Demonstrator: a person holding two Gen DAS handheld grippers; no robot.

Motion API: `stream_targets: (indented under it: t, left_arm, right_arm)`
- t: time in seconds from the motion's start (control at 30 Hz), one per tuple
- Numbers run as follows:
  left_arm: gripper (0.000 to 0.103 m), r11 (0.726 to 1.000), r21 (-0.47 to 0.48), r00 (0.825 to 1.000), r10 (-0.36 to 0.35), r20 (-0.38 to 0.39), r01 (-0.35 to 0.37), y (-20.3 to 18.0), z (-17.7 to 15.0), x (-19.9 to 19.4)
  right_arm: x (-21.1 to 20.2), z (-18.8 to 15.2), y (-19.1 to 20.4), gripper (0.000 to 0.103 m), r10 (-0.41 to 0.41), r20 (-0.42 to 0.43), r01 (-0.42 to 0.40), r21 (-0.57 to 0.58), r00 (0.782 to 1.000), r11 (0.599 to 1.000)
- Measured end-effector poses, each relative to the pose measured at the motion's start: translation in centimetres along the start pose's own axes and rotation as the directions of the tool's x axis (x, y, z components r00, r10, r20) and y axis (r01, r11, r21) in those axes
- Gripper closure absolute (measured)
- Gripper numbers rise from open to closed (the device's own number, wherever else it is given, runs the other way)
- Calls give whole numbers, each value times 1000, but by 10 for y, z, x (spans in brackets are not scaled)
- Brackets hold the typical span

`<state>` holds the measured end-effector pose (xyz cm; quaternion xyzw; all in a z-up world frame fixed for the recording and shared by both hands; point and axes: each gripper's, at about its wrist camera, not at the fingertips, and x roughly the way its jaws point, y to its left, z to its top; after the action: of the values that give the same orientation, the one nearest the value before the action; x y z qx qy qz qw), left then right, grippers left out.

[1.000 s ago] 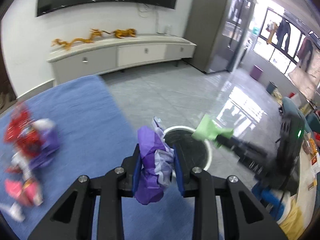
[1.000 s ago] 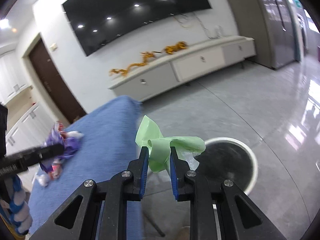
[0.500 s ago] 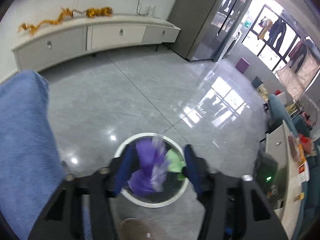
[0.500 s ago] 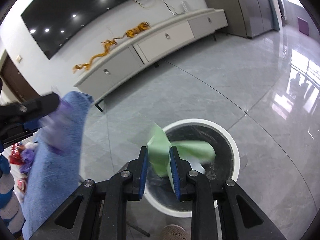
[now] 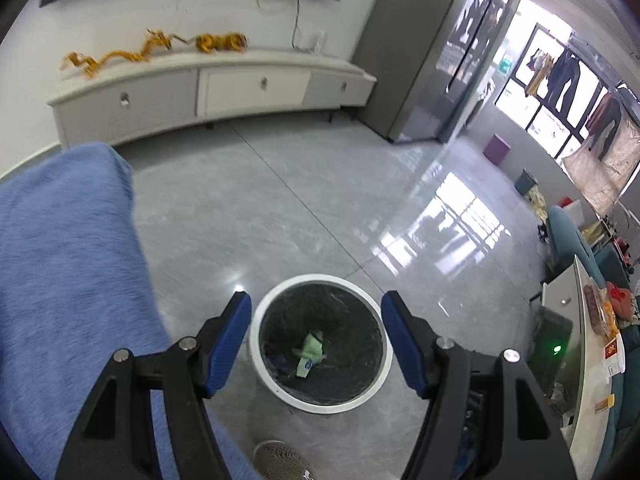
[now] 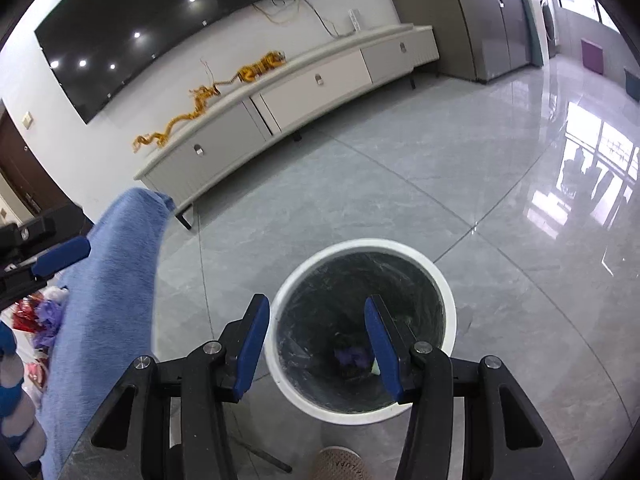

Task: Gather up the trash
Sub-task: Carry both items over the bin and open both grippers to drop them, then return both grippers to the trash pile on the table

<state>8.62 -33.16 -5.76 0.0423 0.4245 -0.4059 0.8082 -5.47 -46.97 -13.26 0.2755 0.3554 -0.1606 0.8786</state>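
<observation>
A white-rimmed round bin (image 5: 276, 300) with a dark liner stands on the grey floor below both grippers. At its bottom lie a green wrapper (image 5: 310, 354) and a purple wrapper (image 5: 278, 358); the purple wrapper (image 6: 352, 356) also shows in the right wrist view. My left gripper (image 5: 316, 316) hangs over the bin, its jaws opening with nothing between them. My right gripper (image 6: 316, 316) is over the bin (image 6: 332, 248) too, jaws opening and empty. More red and purple wrappers (image 6: 38, 312) lie on the blue-covered table at the left. The left gripper's blue fingertip (image 6: 62, 254) shows there.
A blue cloth (image 5: 68, 260) covers the table beside the bin. A person's shoe (image 5: 280, 460) stands just in front of the bin. A long white TV cabinet (image 5: 208, 88) with gold dragon ornaments runs along the far wall. A side counter (image 5: 592, 344) is at right.
Both grippers moved from the table out over the bin and sank. The left let go of the purple wrapper and the right let go of the green one; both now lie in the bin.
</observation>
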Motion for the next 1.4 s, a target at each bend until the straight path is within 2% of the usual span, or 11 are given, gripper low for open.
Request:
stream_targets:
  t: [0.23, 0.4, 0.63, 0.83, 0.93, 1.07, 1.23, 1.33, 1.4]
  left_arm:
    - [37, 997, 50, 995, 57, 85, -62, 6, -18, -86]
    - [37, 989, 39, 979, 136, 155, -143, 30, -37, -146]
    - [37, 973, -68, 942, 230, 245, -220, 96, -83, -235]
    - [37, 947, -188, 912, 307, 272, -262, 162, -128, -289]
    - [37, 921, -239, 895, 365, 257, -308, 194, -148, -302]
    - [37, 867, -340, 879, 441, 183, -364, 254, -173, -304]
    - [37, 827, -412, 877, 465, 117, -383, 300, -188, -293]
    - [37, 818, -447, 894, 440, 82, -362, 321, -195, -281]
    - [37, 814, -454, 899, 434, 60, -363, 328, -194, -273]
  right_arm:
    - [-61, 5, 47, 55, 28, 99, -21, -70, 995, 997]
    - [-105, 7, 94, 55, 65, 164, -42, -137, 984, 990]
    - [-159, 2, 168, 55, 124, 224, -66, -250, 967, 966]
    - [-170, -13, 220, 55, 170, 210, -94, -331, 963, 939]
    - [-165, -18, 246, 55, 193, 184, -113, -370, 964, 922]
    - [-147, -24, 277, 54, 219, 131, -148, -413, 967, 899]
    - [-122, -36, 309, 48, 232, 70, -174, -465, 970, 868]
    - [-99, -40, 329, 45, 245, 25, -202, -486, 969, 850]
    - [-84, -41, 338, 44, 252, -4, -220, -495, 968, 840]
